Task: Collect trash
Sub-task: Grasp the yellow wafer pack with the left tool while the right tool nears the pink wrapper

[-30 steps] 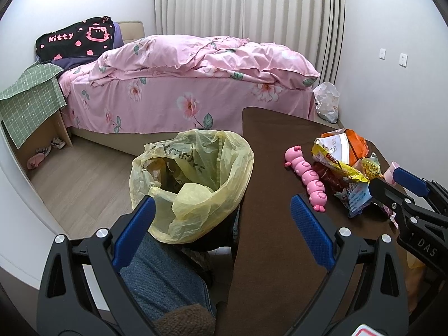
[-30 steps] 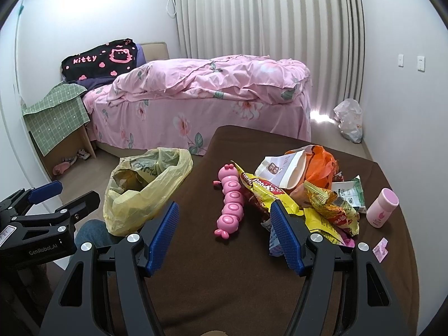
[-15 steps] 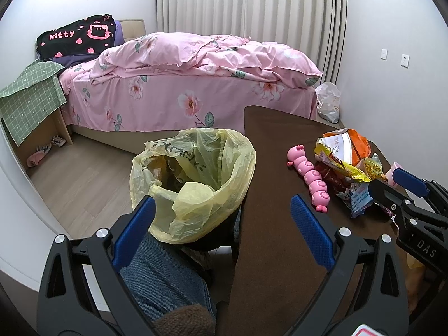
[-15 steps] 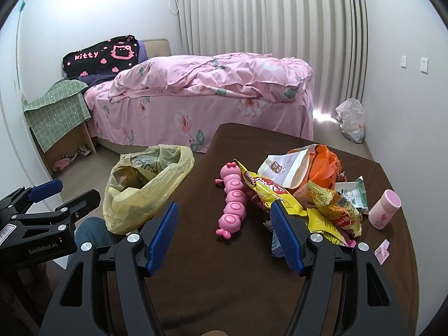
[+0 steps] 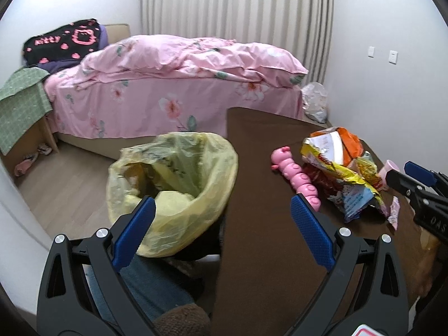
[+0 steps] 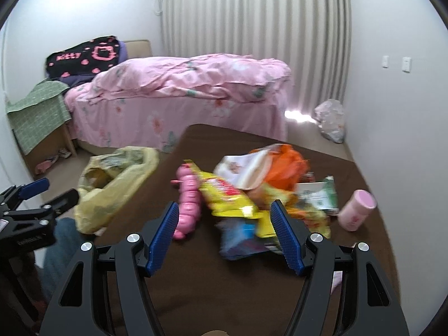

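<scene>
A pile of snack wrappers (image 6: 246,196) lies on the brown table (image 6: 224,294): yellow, orange, white and blue bags. It also shows in the left wrist view (image 5: 338,168). A yellow trash bag (image 5: 179,184) hangs open at the table's left edge, also in the right wrist view (image 6: 117,176). My right gripper (image 6: 225,232) is open and empty, close in front of the pile. My left gripper (image 5: 224,226) is open and empty, above the gap between bag and table.
A pink caterpillar toy (image 6: 189,198) lies left of the wrappers. A pink bottle (image 6: 355,210) stands at the right. A small pink scrap (image 5: 394,212) lies by the pile. A pink bed (image 5: 173,84) stands behind. A person's knee (image 5: 151,282) is below the bag.
My right gripper has moved forward toward the wrapper pile, which now looks larger and blurred. My left gripper has shifted slightly; the bag sits closer in its view.
</scene>
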`<state>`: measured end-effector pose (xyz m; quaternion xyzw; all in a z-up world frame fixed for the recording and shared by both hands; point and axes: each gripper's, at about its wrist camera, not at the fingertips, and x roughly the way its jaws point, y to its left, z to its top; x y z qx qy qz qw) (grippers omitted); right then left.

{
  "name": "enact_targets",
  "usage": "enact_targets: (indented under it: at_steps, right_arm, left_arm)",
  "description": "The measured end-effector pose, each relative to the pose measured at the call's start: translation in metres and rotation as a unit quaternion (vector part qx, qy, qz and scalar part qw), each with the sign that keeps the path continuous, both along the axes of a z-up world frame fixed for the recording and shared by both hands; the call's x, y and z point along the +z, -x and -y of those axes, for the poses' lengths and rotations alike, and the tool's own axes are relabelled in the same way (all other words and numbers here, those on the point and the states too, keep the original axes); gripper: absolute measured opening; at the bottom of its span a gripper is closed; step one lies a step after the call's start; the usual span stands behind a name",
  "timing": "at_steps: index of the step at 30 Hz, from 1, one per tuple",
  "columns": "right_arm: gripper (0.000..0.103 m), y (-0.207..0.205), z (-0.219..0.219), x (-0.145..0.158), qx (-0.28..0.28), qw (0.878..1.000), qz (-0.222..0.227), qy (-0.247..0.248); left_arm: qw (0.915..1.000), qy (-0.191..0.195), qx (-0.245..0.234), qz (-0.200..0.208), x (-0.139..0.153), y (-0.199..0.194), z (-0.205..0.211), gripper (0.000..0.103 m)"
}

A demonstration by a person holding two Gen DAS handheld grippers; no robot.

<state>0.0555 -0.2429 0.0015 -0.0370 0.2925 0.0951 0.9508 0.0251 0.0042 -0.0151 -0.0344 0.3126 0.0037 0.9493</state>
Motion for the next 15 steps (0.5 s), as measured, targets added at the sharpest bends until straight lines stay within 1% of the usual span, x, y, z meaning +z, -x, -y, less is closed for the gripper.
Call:
enact_targets:
  at_steps: [4,6,8,10,12,13,15]
  right_arm:
    - [0.064,-0.009,0.035,-0.009,-0.036,0.999,-0.001,0.014]
    - [0.064,-0.011,0.054,-0.014,-0.057,0.998,-0.005,0.020]
    - [0.064,-0.012,0.072,-0.018,-0.074,0.997,-0.009,0.016]
    - [0.064,-0.010,0.090,-0.021,-0.089,0.996,-0.012,0.009]
    - [0.064,-0.007,0.105,-0.025,-0.105,0.994,-0.015,0.004]
    - [0.064,-0.006,0.111,-0.027,-0.111,0.994,-0.017,0.001]
    - [0.064,-0.003,0.120,-0.033,-0.120,0.993,-0.022,-0.001]
  left_arm:
    - [0.9994,0.018,-0.030,-0.005,-0.005,-0.018,0.013,0.092]
    - [0.9980,0.035,-0.052,-0.009,-0.007,-0.029,0.023,0.093]
    - [0.9960,0.042,-0.079,-0.011,-0.009,-0.039,0.037,0.093]
    - [0.9928,0.053,-0.104,-0.030,-0.013,-0.051,0.053,0.093]
    - [0.9863,0.070,-0.137,-0.060,-0.017,-0.067,0.070,0.093]
    - [0.9832,0.083,-0.150,-0.062,-0.017,-0.076,0.078,0.093]
    - [0.9817,0.092,-0.157,-0.056,-0.016,-0.090,0.089,0.092]
